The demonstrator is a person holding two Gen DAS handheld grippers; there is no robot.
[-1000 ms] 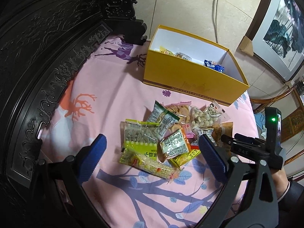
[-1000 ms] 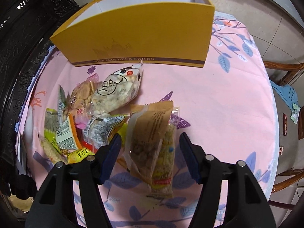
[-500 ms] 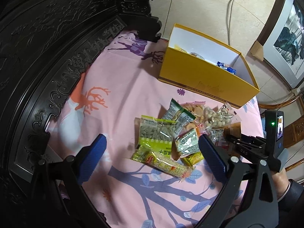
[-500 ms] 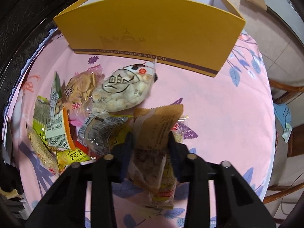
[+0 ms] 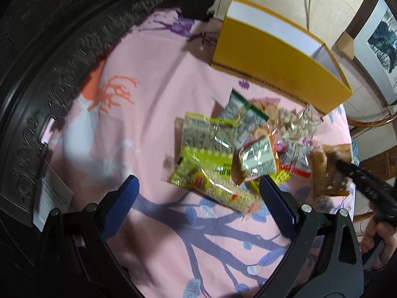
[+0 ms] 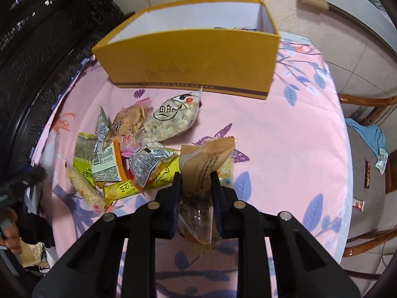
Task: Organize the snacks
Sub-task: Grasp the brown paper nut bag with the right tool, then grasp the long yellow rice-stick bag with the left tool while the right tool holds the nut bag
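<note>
Right wrist view shows your right claw (image 6: 196,186) pinching a tan snack packet (image 6: 207,164) between its fingers, raised just above the pink floral surface (image 6: 285,134). To its left, a loose pile of snack packets (image 6: 129,149) lies on the cloth. Beyond the pile stands an open yellow box (image 6: 193,59), with a few packets visible inside. Left wrist view shows your left claw (image 5: 198,208) spread wide and holding nothing, hovering near the pile beside a dark carved wooden frame (image 5: 49,74).
</note>
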